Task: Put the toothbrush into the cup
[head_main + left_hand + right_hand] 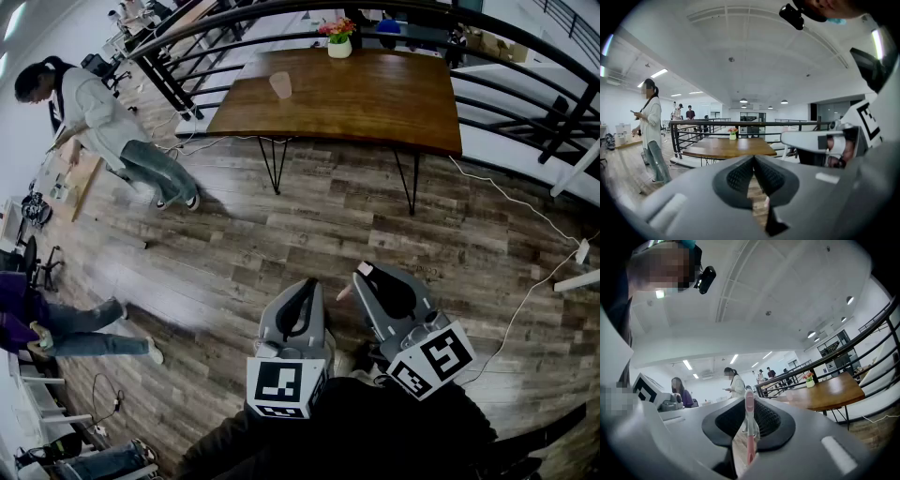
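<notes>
Though the head view shows little of it, the right gripper view gives the toothbrush (749, 427) plainly. It is pink and upright, clamped between the pads of the right gripper (749, 401), with its top end just above the jaw tips. Its lower end is cut off in the gap below, and which end carries the bristles is hard to make out. Just beside it, the left gripper (753, 159) has its jaws pressed together with nothing between them. Both grippers hang low over the person's dark clothing, which hides the hands.

Ahead lies an open stretch of wooden floor (309, 225), crossed on the right by a white cable (525, 211). Beyond it stands the table (375, 108), with a black railing (525, 52) curving behind its far edge and right end. The cup (280, 84) stands near the table's left edge, apart from the flower pot (338, 42) at the far edge and well apart from the toothbrush. At the left, two people (103, 122) are partly cut off.
</notes>
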